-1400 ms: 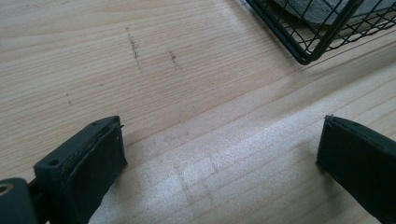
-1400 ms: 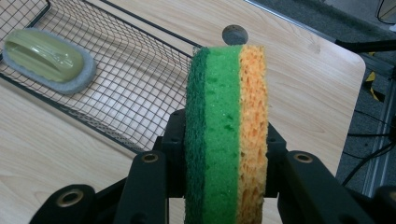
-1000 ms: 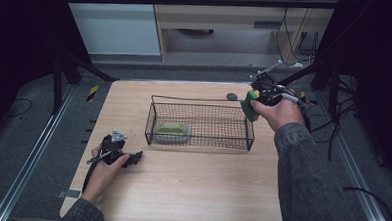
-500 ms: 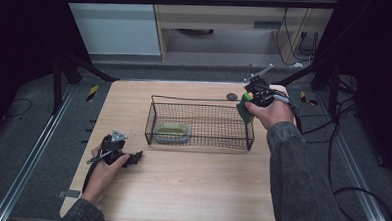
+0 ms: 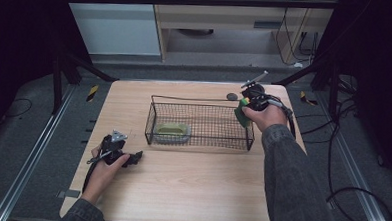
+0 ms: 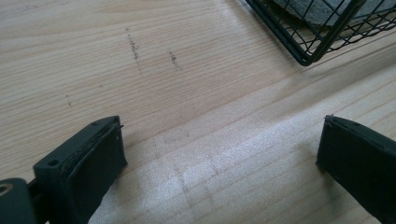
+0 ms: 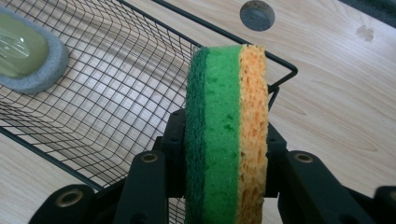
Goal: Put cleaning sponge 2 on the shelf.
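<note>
A black wire basket (image 5: 199,99) stands in the middle of the wooden table. My right gripper (image 5: 245,110) is shut on a green and yellow sponge (image 5: 241,117), held on edge over the basket's right end. In the right gripper view the sponge (image 7: 226,126) stands upright between the jaws of the right gripper (image 7: 225,140), just above the basket's corner rim (image 7: 280,63). My left gripper (image 5: 134,158) rests on the table left of the basket. Its jaws are wide open over bare wood, with nothing at the left gripper (image 6: 224,149).
Inside the basket's left half lies a green oval piece on a grey pad (image 5: 172,131), also in the right gripper view as the green piece (image 7: 18,46). A dark round disc (image 5: 231,96) sits on the table behind the basket's right corner. Cables hang off the table's right edge.
My right hand has come down and leftward with the sponge, from beside the basket's far right corner to just over its right end. The left hand has stayed still.
</note>
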{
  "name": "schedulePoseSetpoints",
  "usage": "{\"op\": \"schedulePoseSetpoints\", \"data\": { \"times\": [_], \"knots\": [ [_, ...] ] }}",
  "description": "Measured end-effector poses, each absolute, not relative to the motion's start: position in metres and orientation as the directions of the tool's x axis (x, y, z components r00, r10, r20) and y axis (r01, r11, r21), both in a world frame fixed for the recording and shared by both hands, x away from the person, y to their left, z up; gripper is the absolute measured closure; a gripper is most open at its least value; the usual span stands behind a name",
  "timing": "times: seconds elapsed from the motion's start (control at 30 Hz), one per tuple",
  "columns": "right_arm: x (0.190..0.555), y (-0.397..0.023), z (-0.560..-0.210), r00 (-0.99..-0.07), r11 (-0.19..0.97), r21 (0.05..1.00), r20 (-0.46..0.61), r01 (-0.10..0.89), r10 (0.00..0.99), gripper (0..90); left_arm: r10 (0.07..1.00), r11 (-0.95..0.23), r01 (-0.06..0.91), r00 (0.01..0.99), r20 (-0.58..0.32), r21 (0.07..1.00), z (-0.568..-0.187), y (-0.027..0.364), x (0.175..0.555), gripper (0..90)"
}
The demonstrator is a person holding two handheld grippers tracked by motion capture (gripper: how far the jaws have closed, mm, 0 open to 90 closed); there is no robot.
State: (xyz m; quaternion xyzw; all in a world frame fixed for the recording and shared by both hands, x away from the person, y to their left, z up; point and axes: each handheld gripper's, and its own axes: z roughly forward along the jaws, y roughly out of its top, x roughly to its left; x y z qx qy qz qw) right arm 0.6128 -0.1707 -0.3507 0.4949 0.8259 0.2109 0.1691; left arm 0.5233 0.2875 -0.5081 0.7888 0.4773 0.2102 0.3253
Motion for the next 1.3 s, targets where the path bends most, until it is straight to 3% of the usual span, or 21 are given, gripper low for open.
{"op": "schedulePoseSetpoints", "data": {
  "times": [1.3],
  "knots": [
    [0.621, -0.171, -0.383, -0.444, 0.422, 0.458, -0.065, 0.783, 0.894, 64.1, 0.889, -0.334, 0.616, 0.457, 0.022, 0.713, -0.508, 0.288, 0.523, 0.0]
  ]
}}
